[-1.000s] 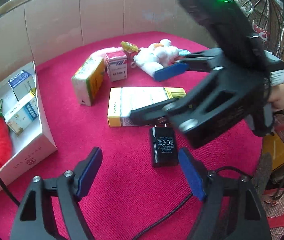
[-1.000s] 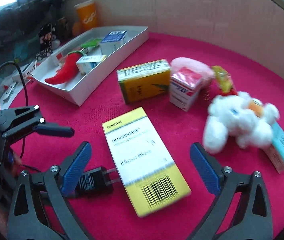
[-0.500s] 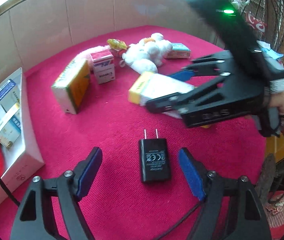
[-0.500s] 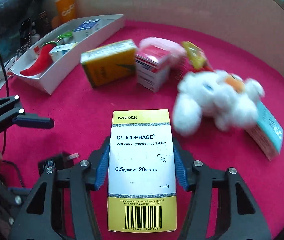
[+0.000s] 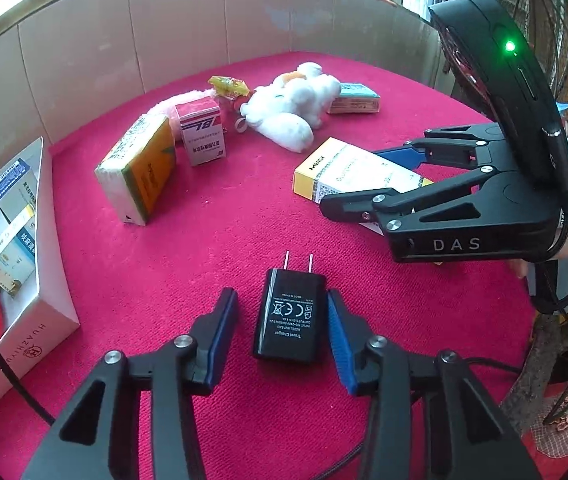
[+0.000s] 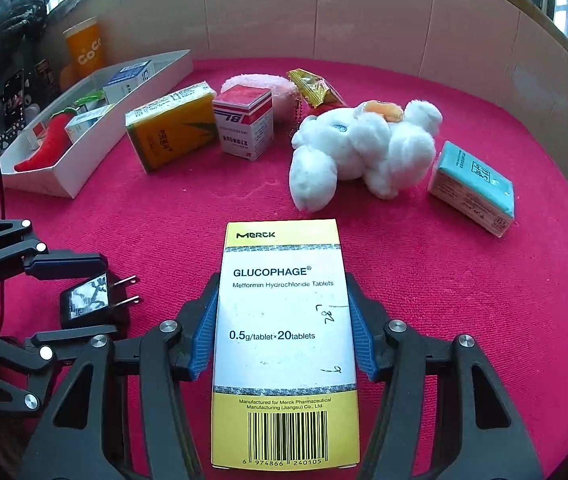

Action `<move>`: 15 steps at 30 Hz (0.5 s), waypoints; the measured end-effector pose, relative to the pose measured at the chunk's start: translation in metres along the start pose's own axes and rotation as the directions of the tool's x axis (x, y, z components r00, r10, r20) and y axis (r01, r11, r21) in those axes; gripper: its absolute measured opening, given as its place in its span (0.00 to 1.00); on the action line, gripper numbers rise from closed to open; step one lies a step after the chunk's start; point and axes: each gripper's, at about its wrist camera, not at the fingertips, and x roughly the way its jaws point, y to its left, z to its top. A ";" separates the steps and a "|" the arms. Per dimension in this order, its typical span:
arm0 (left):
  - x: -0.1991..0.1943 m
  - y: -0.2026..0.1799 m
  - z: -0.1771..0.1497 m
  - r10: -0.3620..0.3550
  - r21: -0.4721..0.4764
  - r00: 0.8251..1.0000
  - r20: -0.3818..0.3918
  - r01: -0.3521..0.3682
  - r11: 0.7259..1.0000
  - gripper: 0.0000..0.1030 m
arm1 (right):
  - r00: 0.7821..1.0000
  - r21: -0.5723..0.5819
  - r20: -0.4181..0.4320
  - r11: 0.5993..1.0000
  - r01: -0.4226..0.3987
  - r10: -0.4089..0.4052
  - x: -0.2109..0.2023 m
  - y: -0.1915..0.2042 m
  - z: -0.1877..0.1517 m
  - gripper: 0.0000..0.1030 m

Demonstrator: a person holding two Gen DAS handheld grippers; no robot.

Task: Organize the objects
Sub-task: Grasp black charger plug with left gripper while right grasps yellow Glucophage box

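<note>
The white tray [image 6: 96,160] holds only a few items, while the right gripper [image 6: 284,344] grips the Glucophage box [image 6: 284,320] and the left gripper [image 5: 284,324], unclenched, straddles the black charger [image 5: 289,320] on the red cloth [image 5: 224,240], so most sorting remains.

Readable texts on the objects

The yellow-white box [image 6: 284,344] says "Merck", "GLUCOPHAGE", "0.5g/tablet×20tablets" (barcode 6 974866 240105); the black charger [image 5: 289,322] says "Travel Charger"; the right gripper [image 5: 367,184] body carries "DAS"; the orange cup [image 6: 84,54] "CoCo".
</note>
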 end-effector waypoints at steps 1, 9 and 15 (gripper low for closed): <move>0.000 0.000 0.000 0.003 0.001 1.000 0.001 -0.003 1.000 0.42 | 1.000 -0.001 0.000 1.000 0.000 0.000 0.000 0.000 0.000 0.56; 0.000 -0.004 -0.001 0.025 0.016 1.000 0.009 -0.025 1.000 0.33 | 1.000 0.002 0.006 1.000 0.011 -0.011 -0.001 0.002 -0.001 0.56; -0.004 -0.004 -0.002 0.065 0.023 0.997 0.029 -0.065 0.998 0.28 | 1.000 0.012 0.028 1.000 0.011 -0.011 -0.004 0.003 -0.006 0.55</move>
